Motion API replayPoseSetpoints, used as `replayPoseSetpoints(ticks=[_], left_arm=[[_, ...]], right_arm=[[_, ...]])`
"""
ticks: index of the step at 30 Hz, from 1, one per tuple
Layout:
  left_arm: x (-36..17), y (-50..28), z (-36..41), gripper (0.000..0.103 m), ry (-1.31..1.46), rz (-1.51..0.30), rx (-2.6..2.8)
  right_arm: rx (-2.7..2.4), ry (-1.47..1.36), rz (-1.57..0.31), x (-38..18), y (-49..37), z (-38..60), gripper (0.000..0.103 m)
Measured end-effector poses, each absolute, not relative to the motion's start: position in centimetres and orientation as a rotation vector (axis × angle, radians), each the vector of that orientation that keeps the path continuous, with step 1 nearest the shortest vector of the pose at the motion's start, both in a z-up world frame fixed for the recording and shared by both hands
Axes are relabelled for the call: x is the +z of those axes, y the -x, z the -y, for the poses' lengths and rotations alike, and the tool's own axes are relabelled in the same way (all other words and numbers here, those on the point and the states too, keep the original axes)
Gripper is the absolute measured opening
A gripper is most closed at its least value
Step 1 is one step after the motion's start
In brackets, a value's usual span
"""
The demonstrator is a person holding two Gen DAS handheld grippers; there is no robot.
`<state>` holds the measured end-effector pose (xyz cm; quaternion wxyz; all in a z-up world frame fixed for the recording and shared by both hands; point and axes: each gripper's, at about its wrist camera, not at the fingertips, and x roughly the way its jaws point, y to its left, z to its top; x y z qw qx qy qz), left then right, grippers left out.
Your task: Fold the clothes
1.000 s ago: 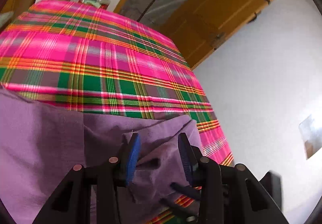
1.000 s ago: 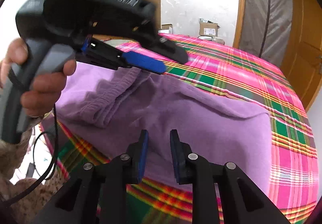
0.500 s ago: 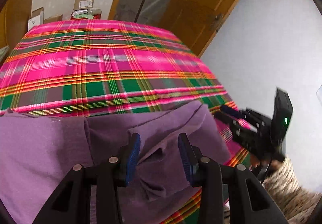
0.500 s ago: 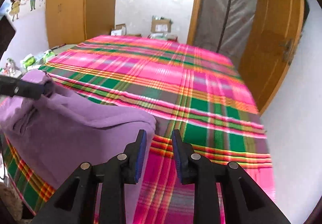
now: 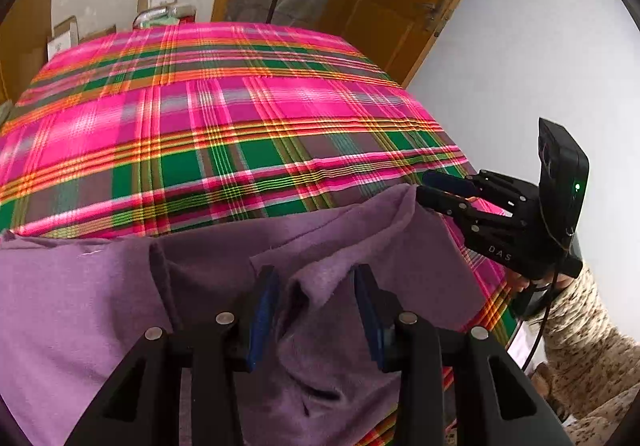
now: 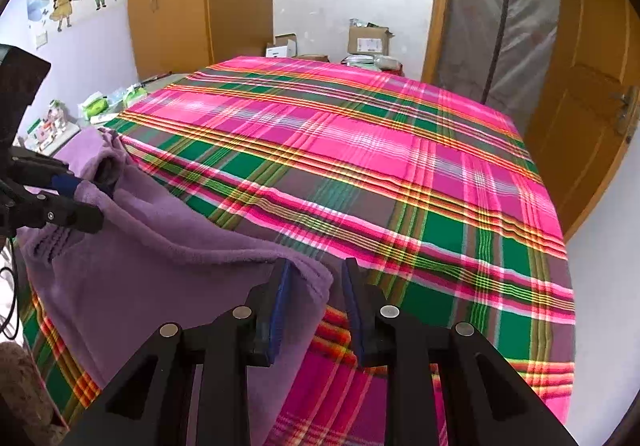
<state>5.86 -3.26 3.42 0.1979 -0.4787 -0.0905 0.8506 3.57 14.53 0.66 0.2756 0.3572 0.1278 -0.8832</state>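
Purple garment [image 5: 100, 310] on a plaid bed [image 5: 224, 117], each corner between an open claw, left [image 5: 316, 310] and right [image 6: 316, 298]: both should close level before lifting.

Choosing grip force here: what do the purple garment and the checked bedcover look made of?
Purple garment: probably fleece or brushed knit, matte, with a fuzzy nap and soft rounded folds. Checked bedcover: apparently thin woven cloth, smooth with slight sheen, lying flat with crisp stripes.

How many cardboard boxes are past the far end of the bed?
3 clearly: a large open cardboard box against the white wall, a smaller one left of it, and another further left. More may be hidden.
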Motion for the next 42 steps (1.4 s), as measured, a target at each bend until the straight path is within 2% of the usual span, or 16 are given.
replayPoseSetpoints(ticks=[2, 5, 7, 8, 10, 12, 20, 26, 32, 35, 38, 42], left_arm=[[3.2, -5.5, 3.5, 0.04, 1.347, 0.274, 2.383], [3.0, -5.1, 3.7, 0.04, 1.357, 0.299, 2.38], [2.9, -4.9, 3.9, 0.038, 1.362, 0.318, 2.376], [2.8, -4.8, 4.0, 0.035, 1.364, 0.327, 2.373], [2.7, -4.6, 4.2, 0.021, 1.37, 0.345, 2.368], [2.6, -4.4, 4.3, 0.015, 1.375, 0.364, 2.364], [2.3, -4.0, 4.5, 0.015, 1.388, 0.389, 2.354], [2.3, -3.8, 5.0, 0.015, 1.381, 0.422, 2.361], [2.1, -3.8, 5.6, 0.015, 1.39, 0.464, 2.36], [2.0, -3.7, 5.5, 0.015, 1.392, 0.466, 2.36], [1.9, -3.6, 5.5, 0.015, 1.39, 0.472, 2.36], [1.8, -3.6, 5.6, 0.015, 1.396, 0.476, 2.363]], right_arm=[[-2.355, -0.973, -0.314, 0.4, -3.0, -14.6, 0.027], [-2.335, -0.972, -0.288, 0.5, -2.6, -14.8, 0.014], [-2.325, -0.969, -0.274, 0.6, -2.3, -15.0, 0.013], [-2.319, -0.967, -0.268, 0.7, -2.1, -15.1, 0.011], [-2.309, -0.964, -0.254, 0.8, -1.8, -15.3, 0.007], [-2.298, -0.961, -0.241, 0.9, -1.5, -15.5, 0.001], [-2.243, -0.947, -0.19, 1.8, -1.1, -17.1, 0.002], [-2.114, -1.012, -0.16, 0.1, -0.8, -17.4, 0.025], [-2.014, -1.076, 0.005, -1.3, 0.9, -17.7, 0.025], [-1.979, -1.08, 0.058, -1.2, 1.3, -18.1, 0.015], [-1.967, -1.077, 0.12, -1.1, 1.6, -18.7, 0.012], [-2.013, -1.079, 0.063, -1.0, 1.4, -18.2, 0.012]])
